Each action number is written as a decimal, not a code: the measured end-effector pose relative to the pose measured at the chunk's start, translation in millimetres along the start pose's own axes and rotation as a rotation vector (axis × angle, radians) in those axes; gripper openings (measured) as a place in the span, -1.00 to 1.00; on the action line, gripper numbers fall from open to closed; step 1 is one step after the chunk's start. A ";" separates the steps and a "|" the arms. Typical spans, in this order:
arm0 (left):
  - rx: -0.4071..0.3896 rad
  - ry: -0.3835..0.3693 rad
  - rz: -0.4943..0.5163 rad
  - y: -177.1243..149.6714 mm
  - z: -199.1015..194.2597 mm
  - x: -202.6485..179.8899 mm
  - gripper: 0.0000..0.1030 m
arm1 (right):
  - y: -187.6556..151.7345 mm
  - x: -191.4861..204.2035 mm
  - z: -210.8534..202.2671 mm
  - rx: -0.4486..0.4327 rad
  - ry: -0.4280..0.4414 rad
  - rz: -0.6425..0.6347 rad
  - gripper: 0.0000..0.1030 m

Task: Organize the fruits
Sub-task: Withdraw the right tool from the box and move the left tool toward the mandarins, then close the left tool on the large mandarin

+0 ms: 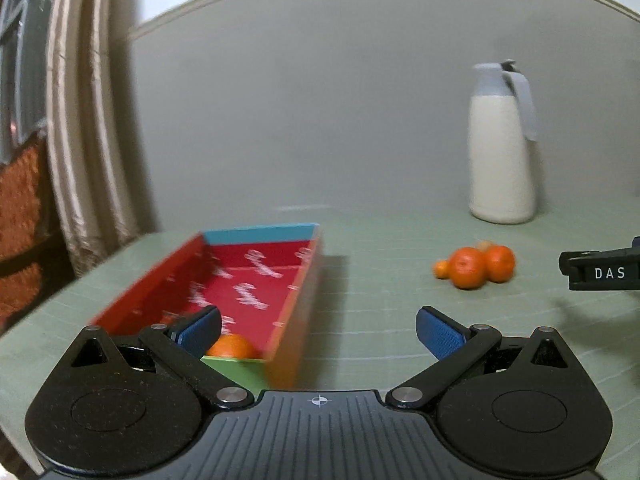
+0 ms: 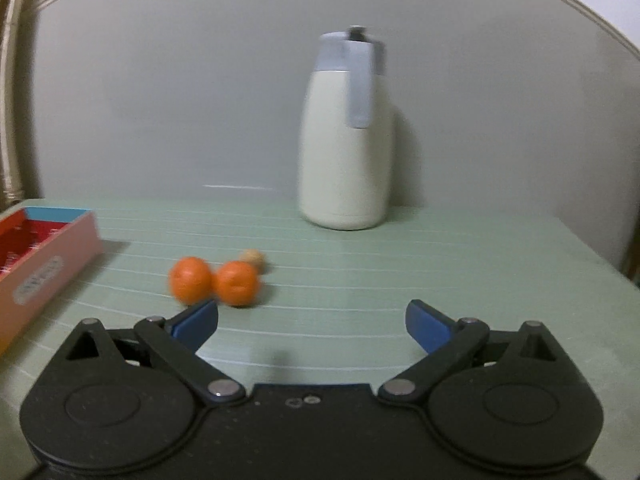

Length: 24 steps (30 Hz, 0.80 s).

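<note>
Plain grey wall (image 2: 180, 100), striped curtain (image 1: 80, 120), green table (image 2: 400, 280).

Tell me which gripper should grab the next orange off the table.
Probably the right gripper: it is open and empty, with the two loose oranges just ahead of its fingers. The left gripper, also open, hangs by the box, farther from them.

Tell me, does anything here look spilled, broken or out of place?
Nothing is spilled or broken. Two oranges lie loose on the table, outside the red tray, which already holds one orange. The white jug stands upright.
</note>
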<state>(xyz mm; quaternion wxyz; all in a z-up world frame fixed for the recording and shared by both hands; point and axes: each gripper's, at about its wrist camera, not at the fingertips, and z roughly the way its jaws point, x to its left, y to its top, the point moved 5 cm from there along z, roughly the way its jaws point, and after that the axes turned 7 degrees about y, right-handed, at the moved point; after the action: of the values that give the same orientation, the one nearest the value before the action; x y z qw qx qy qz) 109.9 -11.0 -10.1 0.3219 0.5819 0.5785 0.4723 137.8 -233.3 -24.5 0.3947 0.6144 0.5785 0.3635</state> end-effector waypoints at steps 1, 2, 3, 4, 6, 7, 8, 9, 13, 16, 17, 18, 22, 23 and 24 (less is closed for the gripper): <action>0.007 -0.011 0.004 0.6 1.5 -4.7 0.99 | -1.1 -4.9 -0.7 -0.001 -0.018 -0.001 0.96; 0.012 -0.017 0.011 2.2 3.6 -9.7 0.99 | -2.2 -9.8 -1.8 -0.003 -0.034 0.001 0.96; 0.019 -0.027 0.016 3.0 5.8 -13.5 0.99 | -3.5 -15.1 -3.4 -0.006 -0.049 0.005 0.96; 0.029 -0.041 0.021 5.0 8.7 -18.3 0.99 | -4.5 -20.0 -5.2 -0.009 -0.059 0.011 0.96; 0.039 -0.059 0.033 8.8 14.8 -29.0 0.99 | -6.9 -30.5 -9.5 -0.016 -0.074 0.024 0.97; 0.041 -0.068 0.047 11.3 18.2 -35.1 0.99 | -8.2 -35.4 -11.7 -0.018 -0.080 0.029 0.97; 0.044 -0.076 0.060 13.7 21.5 -41.5 0.99 | -9.8 -40.3 -13.2 -0.020 -0.085 0.035 0.97; 0.051 -0.087 0.075 16.3 25.9 -48.8 0.99 | -12.1 -45.8 -15.7 -0.022 -0.089 0.041 0.97; 0.071 -0.126 0.111 24.6 42.2 -74.4 0.99 | -17.5 -61.9 -22.2 -0.024 -0.105 0.054 0.98; 0.079 -0.164 0.130 27.6 49.3 -91.3 0.99 | -19.0 -74.4 -23.5 -0.022 -0.118 0.075 0.98; 0.080 -0.177 0.136 28.4 51.5 -97.3 0.99 | -18.8 -78.7 -23.4 -0.022 -0.122 0.086 0.98; 0.081 -0.187 0.143 28.9 53.1 -101.9 0.98 | -18.7 -82.8 -23.0 -0.022 -0.124 0.099 0.98; 0.072 -0.205 0.161 31.8 59.1 -117.4 0.97 | -18.4 -92.3 -25.6 -0.026 -0.111 0.146 0.99; 0.074 -0.210 0.159 32.3 60.5 -119.7 0.85 | -18.0 -93.7 -26.3 -0.029 -0.112 0.147 0.99; 0.082 -0.214 0.158 32.8 63.2 -122.4 0.64 | -17.9 -94.5 -27.8 -0.035 -0.115 0.144 0.99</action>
<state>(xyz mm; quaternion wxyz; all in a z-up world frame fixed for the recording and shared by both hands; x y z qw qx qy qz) 194.4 -123.8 -23.5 0.3196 0.6854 0.5121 0.4072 98.8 -325.5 -27.9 0.4105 0.6673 0.5028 0.3652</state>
